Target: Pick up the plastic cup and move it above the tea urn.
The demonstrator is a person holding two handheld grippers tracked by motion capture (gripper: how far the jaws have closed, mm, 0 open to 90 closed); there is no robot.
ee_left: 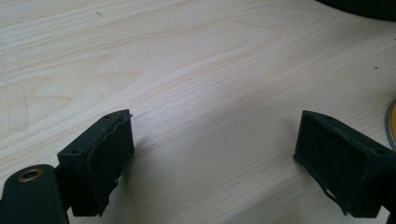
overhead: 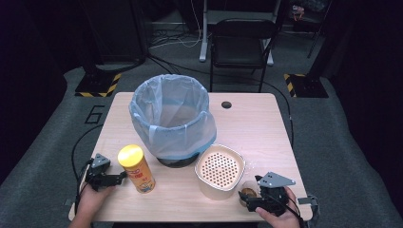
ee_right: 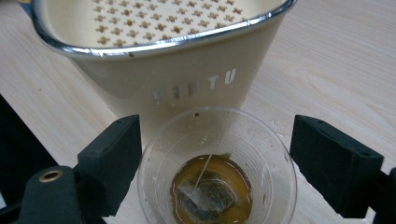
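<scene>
one lined bin (overhead: pixel 172 116), one yellow can (overhead: pixel 137 168), one strainer tub (overhead: pixel 219 172), one plastic cup (ee_right: pixel 219 168), two grippers.

on your pale wooden table (overhead: pixel 266 123) you have a bin lined with a light blue plastic bag (overhead: pixel 171 116) and a tall yellow-lidded snack canister (overhead: pixel 137 168), with a black folding chair (overhead: pixel 242 45) beyond.

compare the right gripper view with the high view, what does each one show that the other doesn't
The right gripper view alone reveals a tea bag in brown liquid and lettering on the container's wall. The high view alone shows the lined bin, yellow can and left gripper. Both show the clear cup, the cream perforated container and the right gripper, jaws apart around the cup.
</scene>
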